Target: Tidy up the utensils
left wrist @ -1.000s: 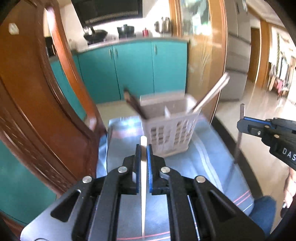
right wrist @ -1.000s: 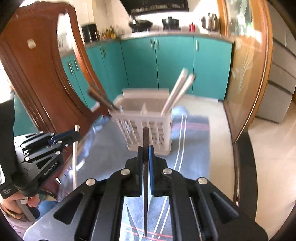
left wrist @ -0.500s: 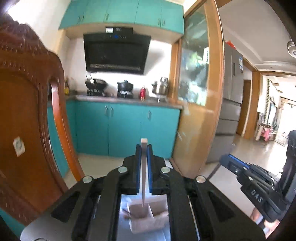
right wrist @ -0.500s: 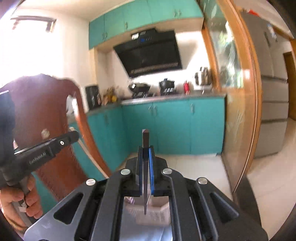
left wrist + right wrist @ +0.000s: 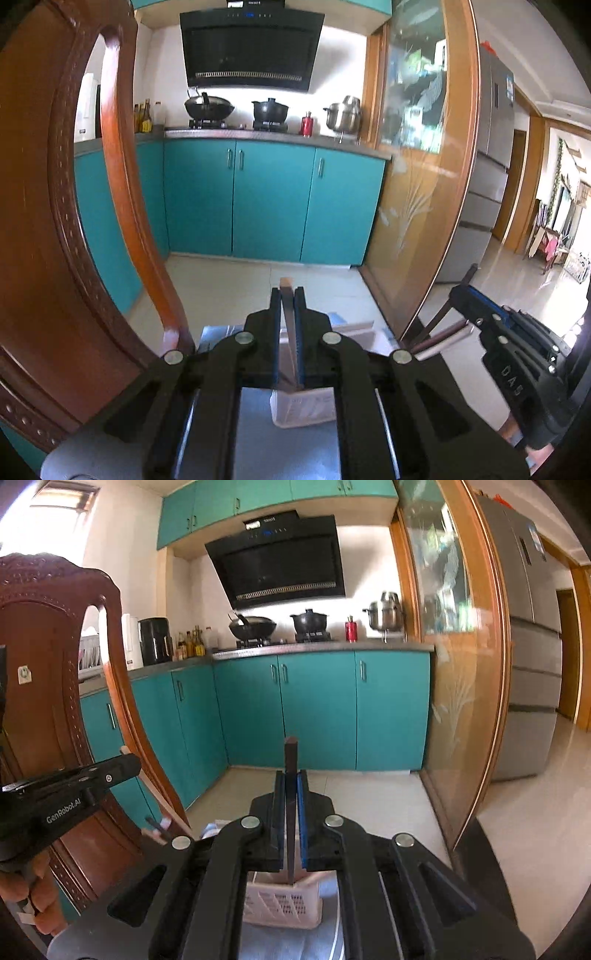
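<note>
My left gripper [image 5: 287,295] is shut on a pale chopstick [image 5: 286,285] that stands upright between its pads. My right gripper [image 5: 291,777] is shut on a dark chopstick [image 5: 290,749], also upright. Both hang just above a white perforated utensil basket [image 5: 303,410] [image 5: 284,904], which shows beneath the fingers. Pale and dark chopsticks [image 5: 443,338] lean out of the basket's right side, and a dark one [image 5: 159,827] juts from its left. In each wrist view the other gripper shows at the side: the right gripper [image 5: 466,295] and the left gripper [image 5: 129,764].
The basket stands on a table with a blue-grey striped cloth [image 5: 277,454]. A carved wooden chair back [image 5: 37,221] rises close on the left. A glass door panel [image 5: 417,184] is on the right, teal kitchen cabinets [image 5: 317,709] behind. A hand [image 5: 22,897] holds the left gripper.
Both grippers rose and came forward over the basket, each still holding its chopstick. The basket went from ahead of the fingers to beneath them. The views first tipped up, then down a little.
</note>
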